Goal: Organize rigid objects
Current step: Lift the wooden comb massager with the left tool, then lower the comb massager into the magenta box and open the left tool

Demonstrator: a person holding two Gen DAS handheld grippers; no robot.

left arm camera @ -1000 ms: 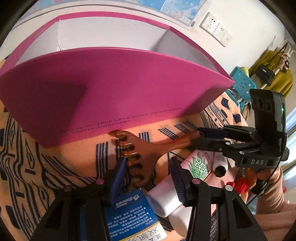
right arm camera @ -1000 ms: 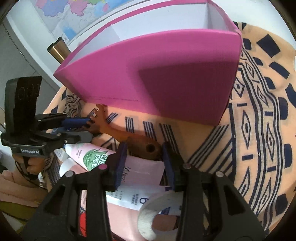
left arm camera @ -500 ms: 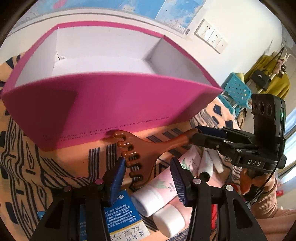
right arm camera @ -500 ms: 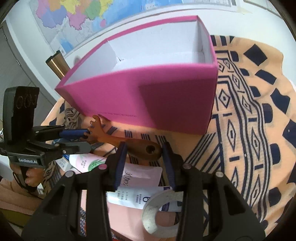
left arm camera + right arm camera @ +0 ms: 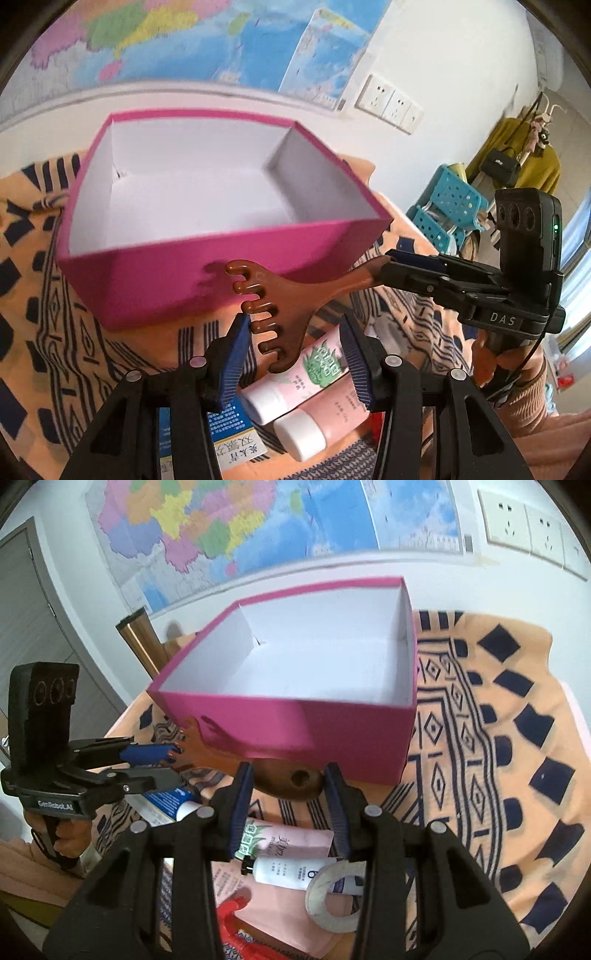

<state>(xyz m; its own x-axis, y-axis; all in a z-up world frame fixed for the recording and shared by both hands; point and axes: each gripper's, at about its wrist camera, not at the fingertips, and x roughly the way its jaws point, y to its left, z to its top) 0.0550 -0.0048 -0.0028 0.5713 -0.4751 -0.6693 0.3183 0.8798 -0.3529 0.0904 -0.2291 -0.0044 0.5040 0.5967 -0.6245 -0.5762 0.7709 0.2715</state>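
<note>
A brown wooden comb-like massager (image 5: 284, 295) with several prongs hangs in the air just in front of the open pink box (image 5: 166, 291). My left gripper (image 5: 295, 350) is shut on its pronged head. My right gripper (image 5: 288, 794) is shut on the handle end with the hole (image 5: 295, 779). The right gripper (image 5: 402, 269) also shows in the left wrist view, on the handle's tip. In the right wrist view the left gripper (image 5: 155, 764) clamps the prongs (image 5: 184, 746). The pink box (image 5: 332, 738) has a white inside with nothing in it.
Under the grippers, on the orange patterned cloth (image 5: 480, 738), lie pink tubes (image 5: 314, 373), a blue-and-white carton (image 5: 232, 435), a white tube (image 5: 288, 871) and a white tape roll (image 5: 332, 897). A wall with a map and sockets stands right behind the box. A blue stool (image 5: 450, 210) stands beside the table.
Both grippers have risen together with the massager held between them. The view now looks down into the box, whose white floor shows.
</note>
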